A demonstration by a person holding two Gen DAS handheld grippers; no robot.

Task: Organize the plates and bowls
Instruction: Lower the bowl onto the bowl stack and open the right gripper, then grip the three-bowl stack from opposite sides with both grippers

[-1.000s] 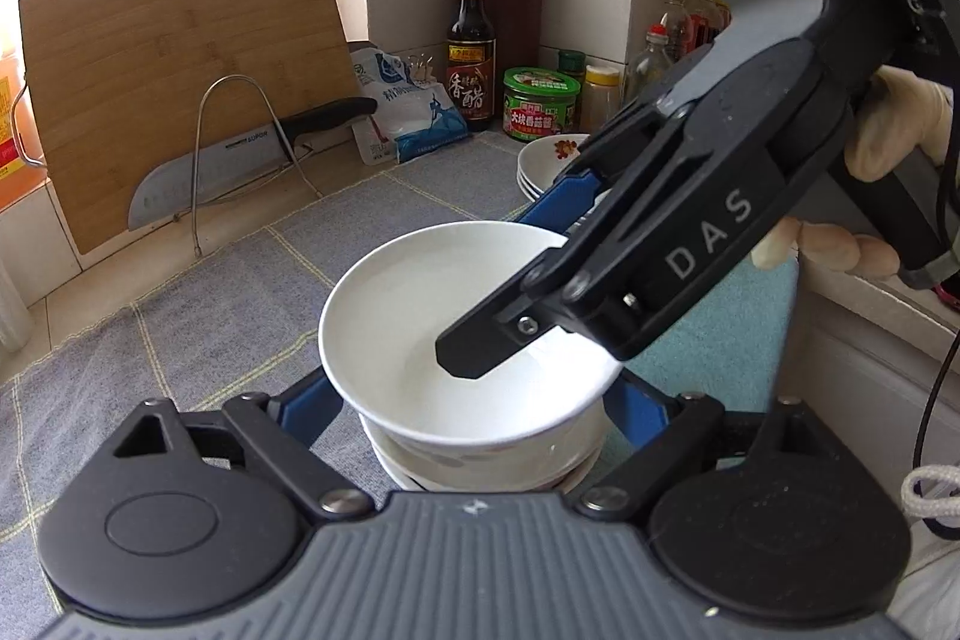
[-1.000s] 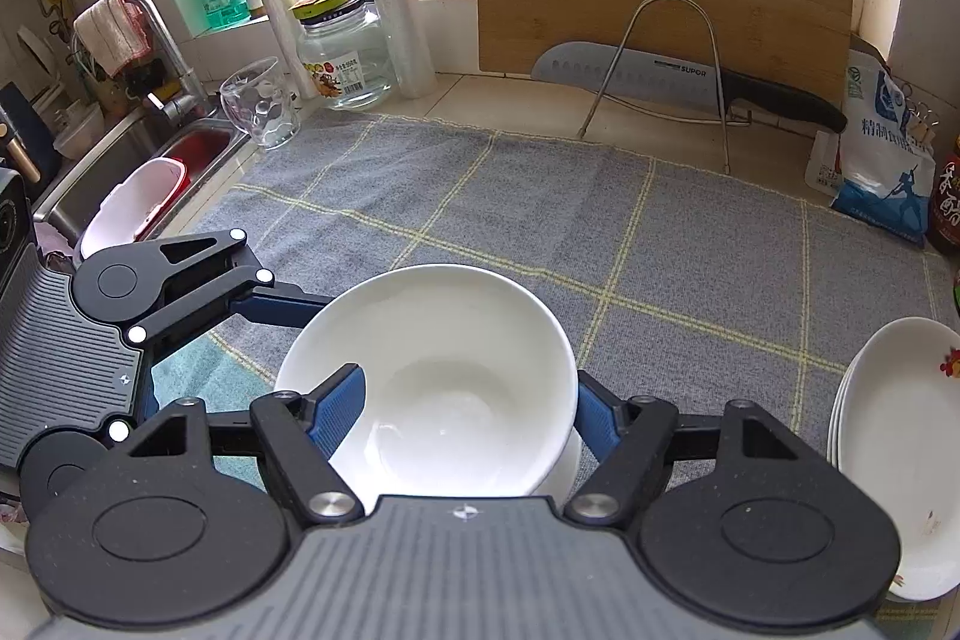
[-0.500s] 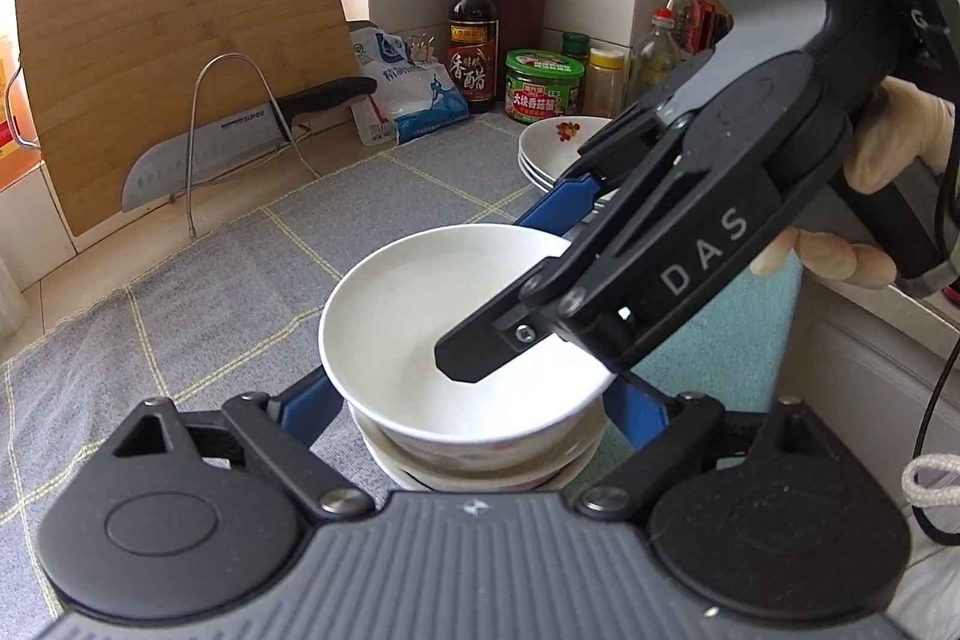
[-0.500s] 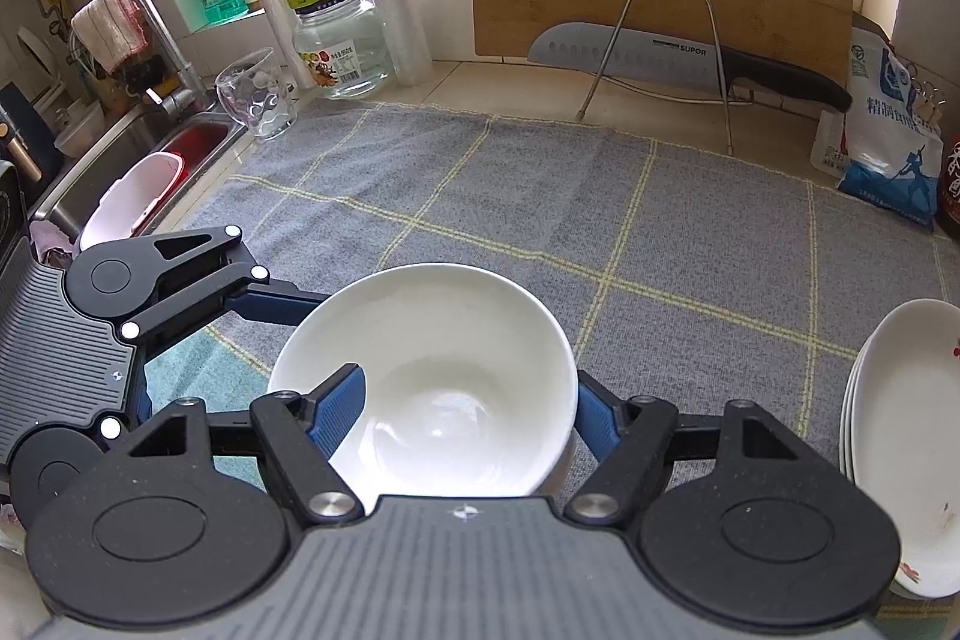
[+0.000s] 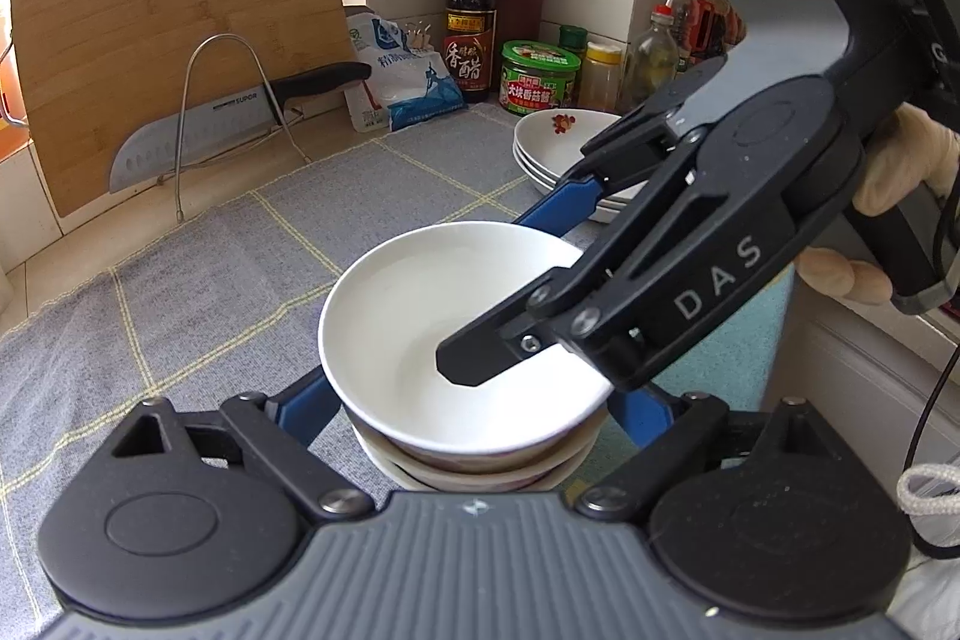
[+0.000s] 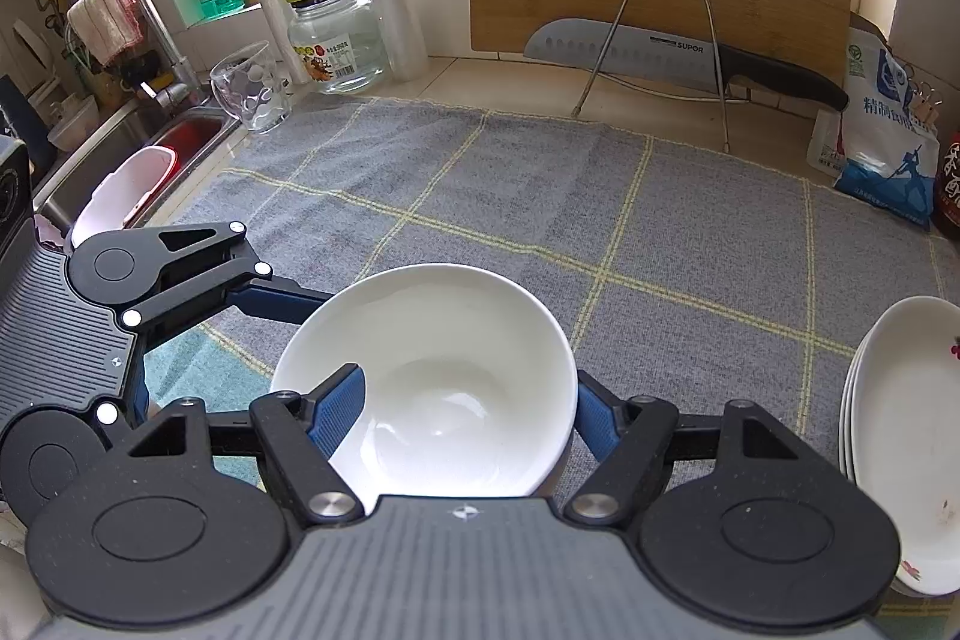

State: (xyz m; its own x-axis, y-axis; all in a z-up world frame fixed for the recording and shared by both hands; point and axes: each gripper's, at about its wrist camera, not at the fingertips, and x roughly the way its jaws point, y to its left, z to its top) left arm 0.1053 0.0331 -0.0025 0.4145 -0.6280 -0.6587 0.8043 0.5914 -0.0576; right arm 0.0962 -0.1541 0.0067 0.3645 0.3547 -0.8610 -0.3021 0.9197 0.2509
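– Kitchen table (image 6: pixel 510 76), grey checked cloth (image 6: pixel 660 232): report task status, near to far.

– Nearest, left wrist view: the left tongs (image 5: pixel 477 405) stand spread wide, and their jaws have just been opening further. The pads flank the bowl stack (image 5: pixel 474 469) and, as far as can be seen, do not press on it. The white bowl (image 5: pixel 420 316) sits nested on top of that stack, at centre. The right tongs (image 6: pixel 467 409) are drawn in on the white bowl, one finger inside and the other outside the rim. Beyond, at 2 o'clock, the plates (image 5: pixel 570 142) stand in one pile. Farthest, at 10 o'clock, a cutting board (image 5: pixel 168 40) leans on the wall with a knife (image 5: pixel 198 130) in front of it.

– Progress?

– Judged late. The plates are piled and the bowls are gathered in one stack. Remaining: release the top bowl and withdraw both tongs. No loose dish shows on the cloth.

– View differences?

– Only the left view shows the lower bowls under the white bowl, and the gloved hand (image 5: pixel 900 160) holding the right tongs. The right view hides those bowls, but only it shows the sink (image 6: pixel 90 154) at 9 o'clock, with a pale vessel (image 6: pixel 120 202) in it. Whether that vessel belongs to the task cannot be told.
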